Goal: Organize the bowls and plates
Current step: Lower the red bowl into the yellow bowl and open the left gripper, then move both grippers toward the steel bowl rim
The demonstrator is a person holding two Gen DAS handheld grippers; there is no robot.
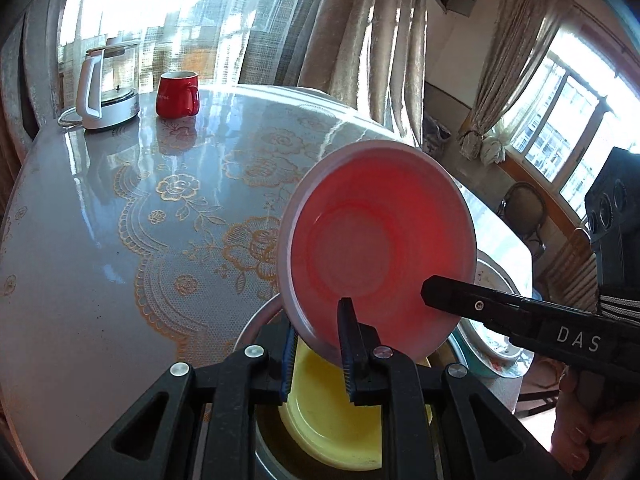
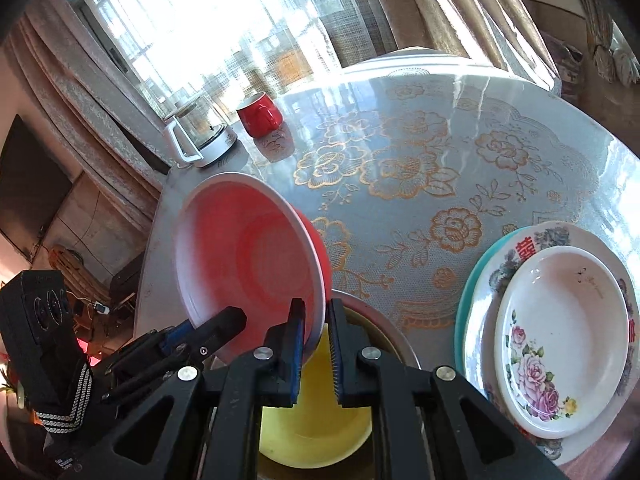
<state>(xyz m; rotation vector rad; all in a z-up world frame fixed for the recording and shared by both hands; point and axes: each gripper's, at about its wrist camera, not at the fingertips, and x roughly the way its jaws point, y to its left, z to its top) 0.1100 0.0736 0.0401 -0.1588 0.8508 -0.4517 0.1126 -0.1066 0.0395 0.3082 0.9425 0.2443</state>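
A red bowl (image 1: 380, 240) with a white rim is held tilted in the air above a yellow bowl (image 1: 332, 412), which sits inside a metal bowl (image 1: 260, 316). My left gripper (image 1: 320, 356) is shut on the red bowl's lower rim. My right gripper (image 2: 316, 344) is also shut on the red bowl's (image 2: 248, 256) rim, from the other side; its finger (image 1: 472, 300) shows in the left wrist view. The yellow bowl (image 2: 316, 428) lies right under both grippers. A stack of plates (image 2: 560, 336), floral ones on a teal one, sits to the right.
The round table (image 2: 440, 160) has a glossy lace-pattern cover. A red mug (image 1: 178, 94) and a glass kettle (image 1: 106, 96) stand at its far side. Curtains and windows lie beyond. The plate stack's edge (image 1: 496, 356) shows in the left wrist view.
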